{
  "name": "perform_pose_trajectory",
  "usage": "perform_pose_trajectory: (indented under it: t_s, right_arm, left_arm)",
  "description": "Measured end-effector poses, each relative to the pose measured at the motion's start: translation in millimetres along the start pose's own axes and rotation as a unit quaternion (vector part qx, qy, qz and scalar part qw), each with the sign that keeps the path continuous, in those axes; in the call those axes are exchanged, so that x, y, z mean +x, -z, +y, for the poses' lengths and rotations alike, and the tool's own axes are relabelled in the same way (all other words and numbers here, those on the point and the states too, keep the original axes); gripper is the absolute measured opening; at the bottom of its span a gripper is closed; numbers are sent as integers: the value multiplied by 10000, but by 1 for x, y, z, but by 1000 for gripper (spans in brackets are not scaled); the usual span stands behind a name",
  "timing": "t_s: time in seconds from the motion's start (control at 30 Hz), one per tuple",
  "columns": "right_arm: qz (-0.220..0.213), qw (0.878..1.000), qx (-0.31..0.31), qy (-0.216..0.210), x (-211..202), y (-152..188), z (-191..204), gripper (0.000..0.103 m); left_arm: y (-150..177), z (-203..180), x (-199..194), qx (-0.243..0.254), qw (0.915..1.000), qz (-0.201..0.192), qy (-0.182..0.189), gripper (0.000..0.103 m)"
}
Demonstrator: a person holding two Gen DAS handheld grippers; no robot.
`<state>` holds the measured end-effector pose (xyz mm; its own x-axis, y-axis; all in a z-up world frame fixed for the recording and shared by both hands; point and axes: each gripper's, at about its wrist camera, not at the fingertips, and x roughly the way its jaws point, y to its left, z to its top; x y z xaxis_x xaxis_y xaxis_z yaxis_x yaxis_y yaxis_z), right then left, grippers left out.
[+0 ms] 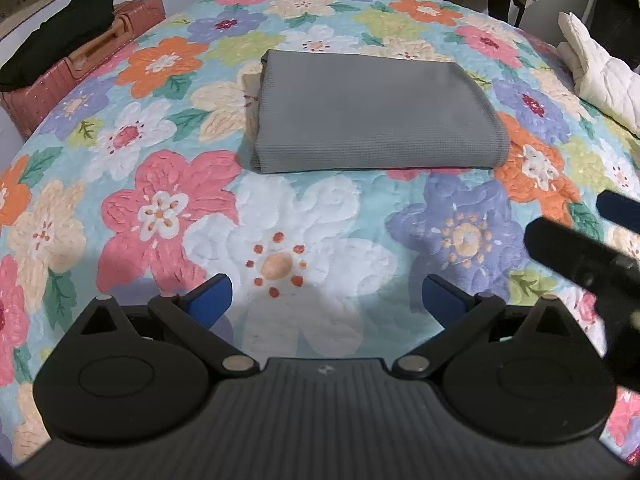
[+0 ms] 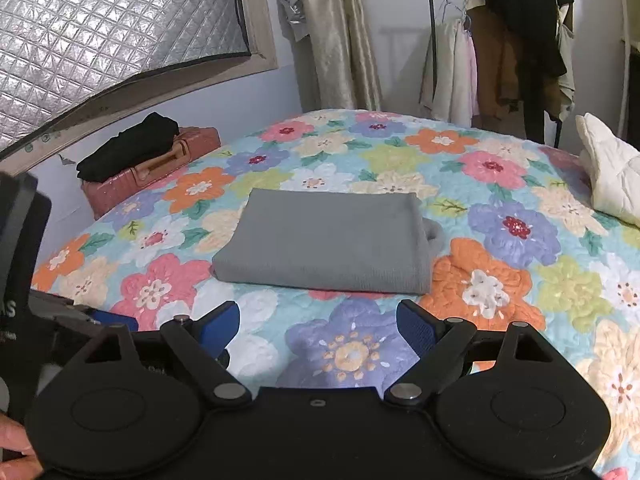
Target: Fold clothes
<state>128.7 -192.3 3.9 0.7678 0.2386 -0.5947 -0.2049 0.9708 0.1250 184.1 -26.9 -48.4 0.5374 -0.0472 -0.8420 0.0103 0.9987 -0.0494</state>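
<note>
A grey waffle-knit garment (image 1: 372,114) (image 2: 328,240) lies folded into a neat rectangle in the middle of the floral bedspread (image 1: 160,208) (image 2: 500,200). My left gripper (image 1: 327,298) hovers open over the white flower, well short of the garment's near edge, with nothing between its blue pads (image 1: 210,298). My right gripper (image 2: 318,326) is also open and empty, above the purple flower just in front of the garment. In the left wrist view the right gripper's fingers (image 1: 568,252) poke in from the right edge.
A pink suitcase (image 1: 80,64) (image 2: 160,164) with a folded black garment (image 1: 56,36) (image 2: 128,146) on top stands at the bed's far left. A cream quilted blanket (image 1: 600,76) (image 2: 612,176) lies at the right edge. A clothes rack (image 2: 500,48) stands behind the bed.
</note>
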Motion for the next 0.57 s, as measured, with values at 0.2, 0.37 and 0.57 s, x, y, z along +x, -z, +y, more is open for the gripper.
perform_pose_trajectory:
  t_s: [0.2,0.37,0.57]
  right_arm:
    - [29,9997,237,70,5,3,-11,89]
    - [29,9993,364,69,4,4,-16,89]
    - [65,9994,346,51,5,5,-18,89]
  left_arm:
    - [0,-4,1,29,10000,39,-46,103]
    - [0,-4,4,22,9999,105,-62,103]
    - [3,-10,7,168,9997,187,-45,103]
